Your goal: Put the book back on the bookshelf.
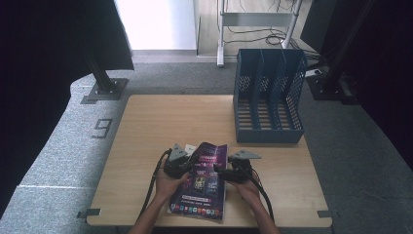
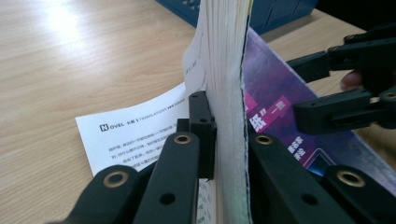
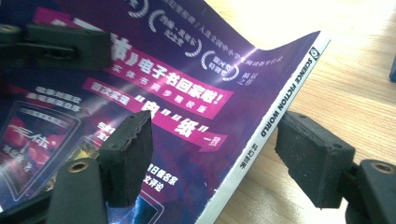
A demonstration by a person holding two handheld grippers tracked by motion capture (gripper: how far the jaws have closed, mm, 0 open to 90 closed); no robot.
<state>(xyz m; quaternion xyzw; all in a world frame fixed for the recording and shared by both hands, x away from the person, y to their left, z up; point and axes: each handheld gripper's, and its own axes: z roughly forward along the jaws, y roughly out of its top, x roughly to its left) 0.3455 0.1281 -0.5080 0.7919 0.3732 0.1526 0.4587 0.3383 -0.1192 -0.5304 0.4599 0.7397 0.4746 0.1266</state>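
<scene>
A magazine with a purple cover (image 1: 202, 192) lies near the table's front edge. My left gripper (image 1: 187, 168) is at its left edge, shut on a thick wad of pages (image 2: 224, 93) that stands lifted and bent upward between the jaws. One white printed page (image 2: 130, 135) lies flat on the table beneath. My right gripper (image 1: 220, 171) is at the magazine's right side. In the right gripper view, the right gripper (image 3: 219, 158) is open and straddles the spine (image 3: 275, 116): one pad (image 3: 128, 158) hovers over the cover, the other (image 3: 313, 158) is beside the spine over the wood.
A blue mesh file organizer (image 1: 268, 97) with several slots stands at the table's back right. The wooden table top (image 1: 160, 122) is bare at the left and back. Cables trail from both grippers toward the front edge.
</scene>
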